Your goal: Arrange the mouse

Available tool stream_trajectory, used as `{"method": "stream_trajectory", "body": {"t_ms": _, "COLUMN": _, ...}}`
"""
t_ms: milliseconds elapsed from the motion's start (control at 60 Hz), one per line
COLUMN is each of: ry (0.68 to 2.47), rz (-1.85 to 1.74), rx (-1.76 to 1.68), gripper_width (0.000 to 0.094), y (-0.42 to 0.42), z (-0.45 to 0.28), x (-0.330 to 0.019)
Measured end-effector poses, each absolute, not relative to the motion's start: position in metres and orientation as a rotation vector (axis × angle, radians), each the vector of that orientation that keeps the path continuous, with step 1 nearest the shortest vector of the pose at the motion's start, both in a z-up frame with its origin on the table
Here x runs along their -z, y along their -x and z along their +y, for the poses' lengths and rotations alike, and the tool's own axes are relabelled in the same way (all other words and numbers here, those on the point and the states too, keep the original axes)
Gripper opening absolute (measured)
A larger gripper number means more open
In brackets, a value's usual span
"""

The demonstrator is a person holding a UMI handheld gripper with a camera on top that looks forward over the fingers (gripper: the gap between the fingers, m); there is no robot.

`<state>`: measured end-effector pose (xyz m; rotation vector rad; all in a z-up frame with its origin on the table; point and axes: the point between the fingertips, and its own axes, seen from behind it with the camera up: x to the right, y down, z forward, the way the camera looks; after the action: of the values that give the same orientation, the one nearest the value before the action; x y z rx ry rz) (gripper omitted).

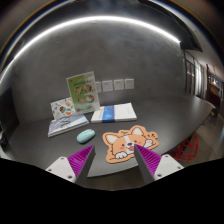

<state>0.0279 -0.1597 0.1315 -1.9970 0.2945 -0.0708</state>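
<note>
Gripper view: fingers (109, 160) spread apart, nothing held between them; purple pads (80, 158) face inward. Mouse (86, 135), pale teal, rests on the dark surface (165, 125), beyond the left finger and slightly off to its left. Its long axis appears to run roughly crosswise to the fingers. Corgi-shaped mouse mat (126, 143) lies just ahead, right of the mouse. Judgement: approach needs a leftward shift forward.

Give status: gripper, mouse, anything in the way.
Gripper open, empty, above the table. Mouse untouched, beyond the left finger, left of the corgi mouse pad, off it. Path to mouse looks clear; booklets behind it.
</note>
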Motion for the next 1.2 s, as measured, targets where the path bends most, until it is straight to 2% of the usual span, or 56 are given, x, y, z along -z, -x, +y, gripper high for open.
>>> {"method": "stream_trajectory", "body": {"t_ms": 167, "ry": 2.012, "rz": 0.204, "rx": -0.034, "gripper_width": 0.0831, "y": 0.007, "z": -0.124, "x": -0.116}}
{"method": "stream_trajectory", "body": {"t_ms": 400, "ry": 2.110, "rz": -0.003, "rx": -0.254, "gripper_width": 0.0834, "y": 0.083, "z": -0.036, "x": -0.046}}
{"method": "stream_trajectory", "body": {"t_ms": 583, "ry": 2.206, "rz": -0.028, "rx": -0.289, "gripper_width": 0.0836, "y": 0.106, "z": 0.018, "x": -0.001}}
{"method": "stream_trajectory", "body": {"t_ms": 950, "ry": 2.253, "rz": 0.015, "rx": -0.037, "gripper_width": 0.0825, "y": 0.110, "z": 0.107, "x": 0.013}}
{"method": "stream_trajectory", "body": {"t_ms": 967, "ry": 2.252, "rz": 0.009, "rx": -0.020, "gripper_width": 0.0865, "y": 0.110, "z": 0.110, "x": 0.014}}
{"method": "stream_trajectory", "body": {"t_ms": 1067, "ry": 2.242, "rz": 0.035, "rx": -0.011, "gripper_width": 0.0547, "y": 0.114, "z": 0.120, "x": 0.014}}
{"method": "stream_trajectory", "body": {"t_ms": 1200, "ry": 2.224, "rz": 0.026, "rx": 0.019, "gripper_width": 0.0497, "y": 0.114, "z": 0.117, "x": 0.014}}
